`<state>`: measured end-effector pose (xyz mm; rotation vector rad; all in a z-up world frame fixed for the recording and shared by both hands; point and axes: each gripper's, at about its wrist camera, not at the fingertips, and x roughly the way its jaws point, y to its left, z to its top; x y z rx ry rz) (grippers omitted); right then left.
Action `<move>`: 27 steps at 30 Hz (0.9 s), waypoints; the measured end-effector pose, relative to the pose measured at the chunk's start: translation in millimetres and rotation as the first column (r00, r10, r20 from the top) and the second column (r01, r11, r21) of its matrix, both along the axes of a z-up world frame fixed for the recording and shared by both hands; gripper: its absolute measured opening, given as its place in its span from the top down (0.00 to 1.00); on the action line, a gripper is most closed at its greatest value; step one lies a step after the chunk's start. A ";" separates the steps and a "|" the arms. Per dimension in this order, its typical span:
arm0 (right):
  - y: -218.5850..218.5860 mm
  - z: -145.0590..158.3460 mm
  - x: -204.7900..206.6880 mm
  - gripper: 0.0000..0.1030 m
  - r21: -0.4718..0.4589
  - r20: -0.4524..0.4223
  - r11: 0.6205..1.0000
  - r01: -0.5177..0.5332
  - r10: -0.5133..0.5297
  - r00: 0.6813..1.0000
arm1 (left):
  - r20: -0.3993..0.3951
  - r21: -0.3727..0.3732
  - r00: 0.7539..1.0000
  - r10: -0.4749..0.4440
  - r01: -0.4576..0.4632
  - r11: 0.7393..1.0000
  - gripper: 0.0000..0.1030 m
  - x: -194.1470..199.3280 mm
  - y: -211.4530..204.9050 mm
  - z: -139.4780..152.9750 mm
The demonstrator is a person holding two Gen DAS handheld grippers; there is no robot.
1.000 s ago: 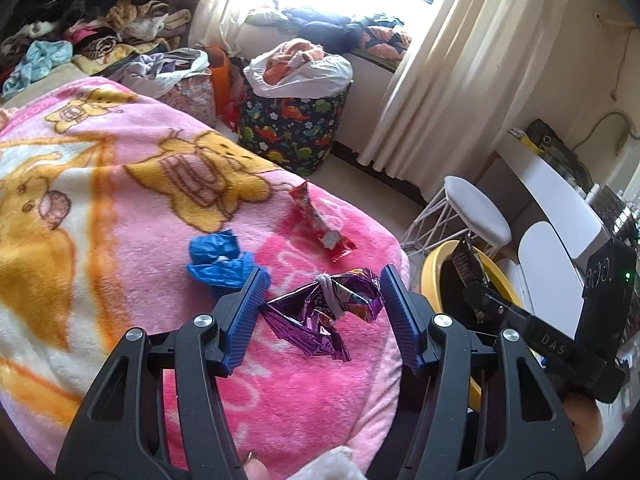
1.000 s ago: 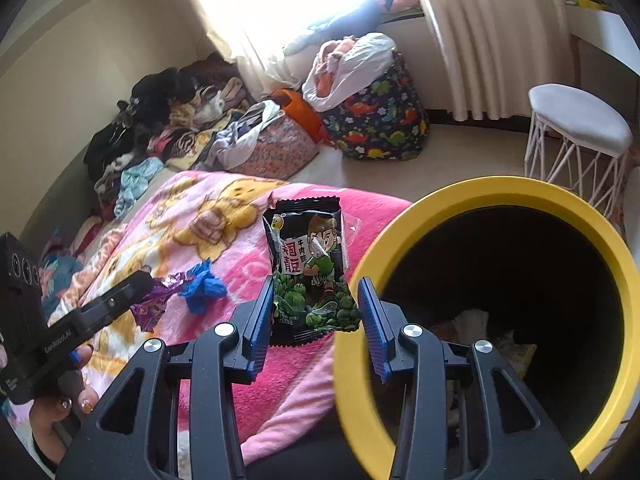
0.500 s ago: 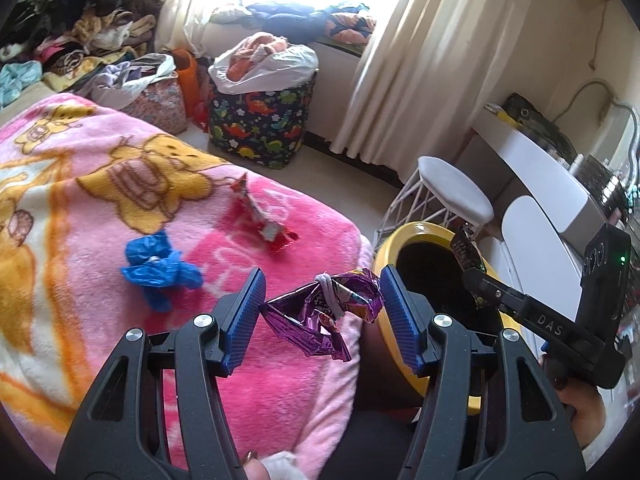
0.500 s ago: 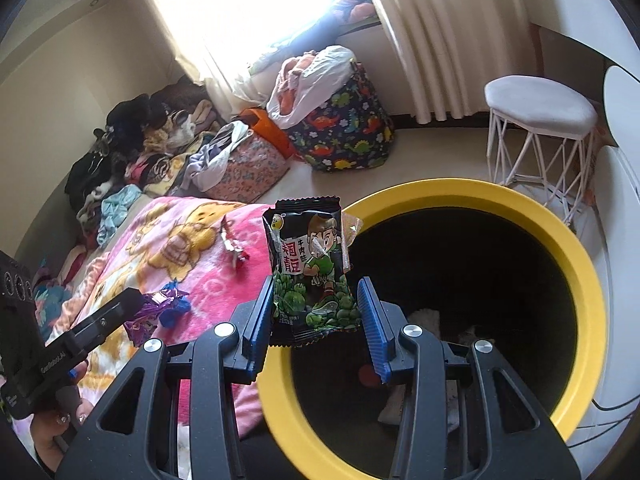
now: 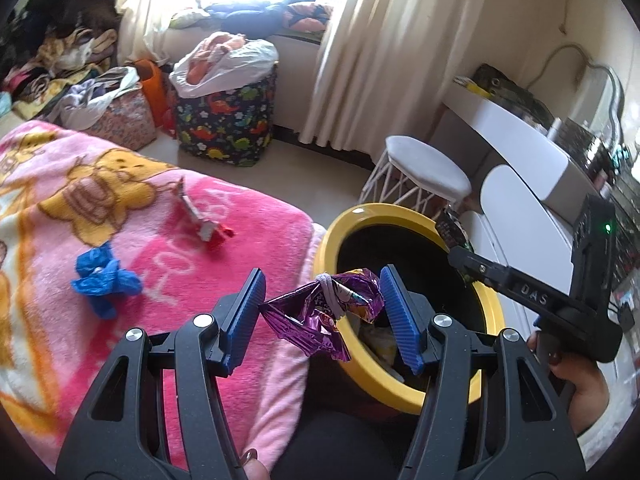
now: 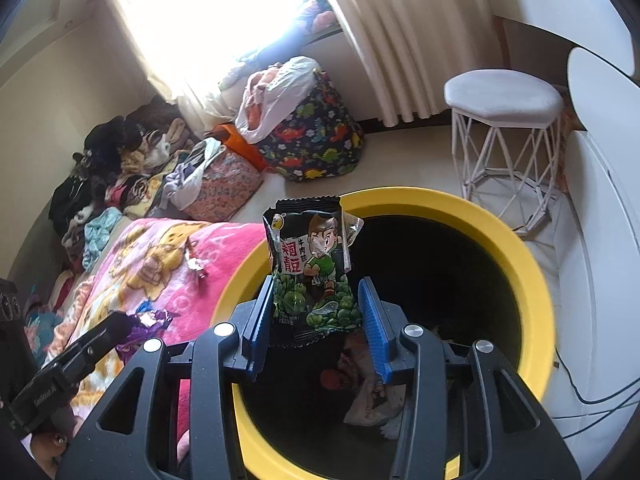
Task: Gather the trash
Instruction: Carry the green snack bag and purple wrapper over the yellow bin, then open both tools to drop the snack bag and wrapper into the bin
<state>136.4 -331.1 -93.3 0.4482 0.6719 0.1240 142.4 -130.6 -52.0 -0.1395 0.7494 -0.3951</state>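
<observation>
1. Your left gripper (image 5: 322, 300) is pinching a crumpled purple foil wrapper (image 5: 324, 312) between its blue pads; the wrapper hangs over the near rim of the yellow bin (image 5: 486, 300), partly above the pink blanket (image 5: 240, 216).
2. Your right gripper (image 6: 316, 316) is clamped on a black and green snack packet (image 6: 312, 272), held upright with its printed face towards the camera, over the bin's dark opening.
3. In the left wrist view, your right gripper (image 5: 466, 262) reaches over the far side of the bin, with your hand (image 5: 576, 372) at its grip.
4. Inside the bin, some pale and red scraps (image 6: 360, 388) lie at the bottom.
5. On the blanket, a crumpled blue piece (image 5: 104, 280) and a red and silver wrapper (image 5: 200, 216) lie apart from each other.
6. Beyond the bed, a dinosaur-print bag (image 5: 228, 120) stuffed with clothes stands on the floor, and a white stool (image 5: 424, 168) stands just behind the bin.
</observation>
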 end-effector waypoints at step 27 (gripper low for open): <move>-51.8 -12.9 -6.2 0.54 0.057 -0.033 0.995 0.082 -0.080 0.996 | -0.032 0.120 0.971 -0.236 0.238 0.964 0.45 5.7 -87.8 -28.7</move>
